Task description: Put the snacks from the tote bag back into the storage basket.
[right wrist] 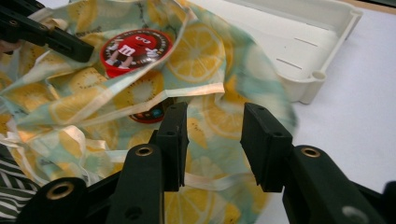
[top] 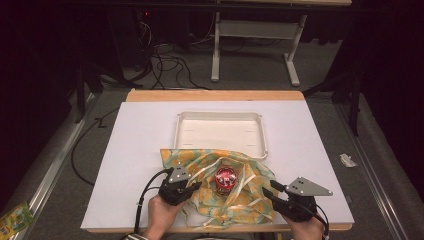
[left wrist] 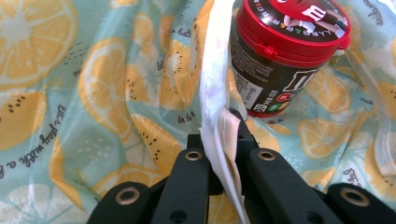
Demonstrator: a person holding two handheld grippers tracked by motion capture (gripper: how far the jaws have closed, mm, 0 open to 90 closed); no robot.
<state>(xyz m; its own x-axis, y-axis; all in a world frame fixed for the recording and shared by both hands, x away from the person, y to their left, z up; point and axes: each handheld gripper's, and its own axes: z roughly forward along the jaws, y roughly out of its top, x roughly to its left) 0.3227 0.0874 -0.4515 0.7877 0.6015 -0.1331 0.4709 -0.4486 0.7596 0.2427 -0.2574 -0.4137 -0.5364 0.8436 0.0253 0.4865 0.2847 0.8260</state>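
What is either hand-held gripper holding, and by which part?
The left hand-held gripper pinches the bag by its white-lined edge. The right hand-held gripper is open and holds nothing.

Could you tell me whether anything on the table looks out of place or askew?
The lemon-print cloth lies crumpled, one corner draped over the white tray rim. A red-lidded candy jar sits among its folds. The left gripper pinches the cloth's white hem. Nothing looks spilled or damaged.

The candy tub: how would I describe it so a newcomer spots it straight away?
On the white table, find the lemon-print cloth bag in front of the white tray. The candy tub stands at its middle: dark-bodied, red-lidded, the one rigid thing amid soft fabric.
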